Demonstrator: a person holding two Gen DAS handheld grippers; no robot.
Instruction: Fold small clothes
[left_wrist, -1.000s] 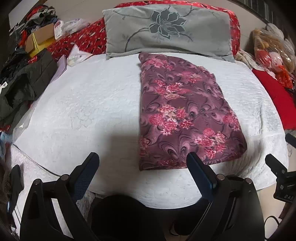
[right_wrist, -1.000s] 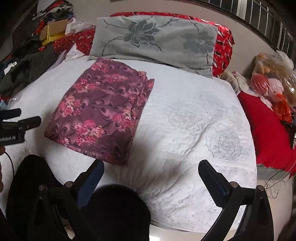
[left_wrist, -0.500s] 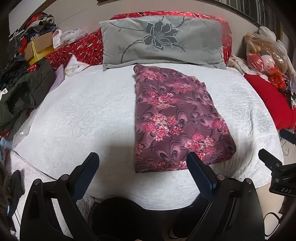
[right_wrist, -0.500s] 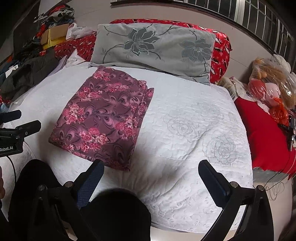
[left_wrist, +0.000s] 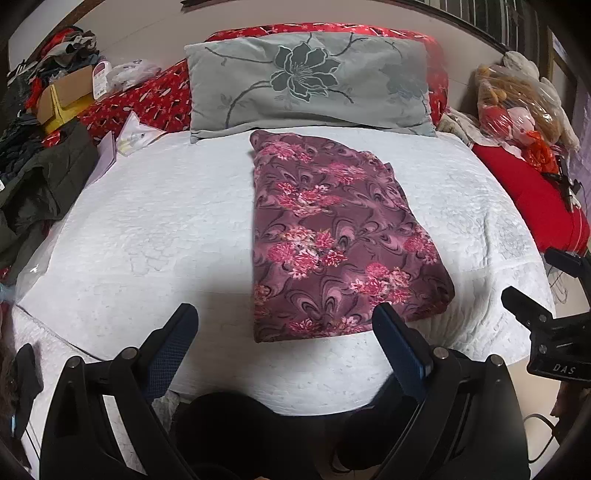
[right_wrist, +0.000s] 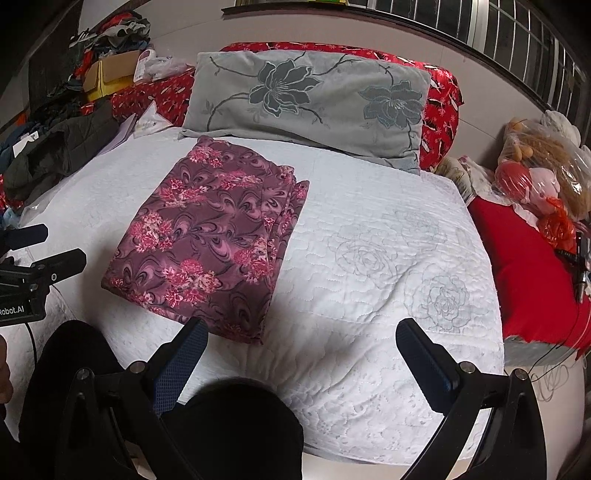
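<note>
A maroon garment with pink flowers (left_wrist: 332, 236) lies folded in a flat rectangle on the white quilted bed (left_wrist: 155, 229); it also shows in the right wrist view (right_wrist: 210, 243). My left gripper (left_wrist: 284, 325) is open and empty, held off the bed's near edge, just short of the garment's near end. My right gripper (right_wrist: 301, 343) is open and empty, off the near edge, to the right of the garment. The right gripper also shows at the right edge of the left wrist view (left_wrist: 546, 295), and the left gripper at the left edge of the right wrist view (right_wrist: 44, 251).
A grey flowered pillow (left_wrist: 306, 81) lies at the head of the bed against a red cover (left_wrist: 133, 107). Dark clothes (left_wrist: 40, 184) and a cardboard box (left_wrist: 62, 96) pile at the left. A red cushion (right_wrist: 532, 266) and bagged toys (right_wrist: 539, 162) sit at the right.
Both grippers have drawn back and up from the bed, so the folded garment looks smaller and farther away. The garment has not moved.
</note>
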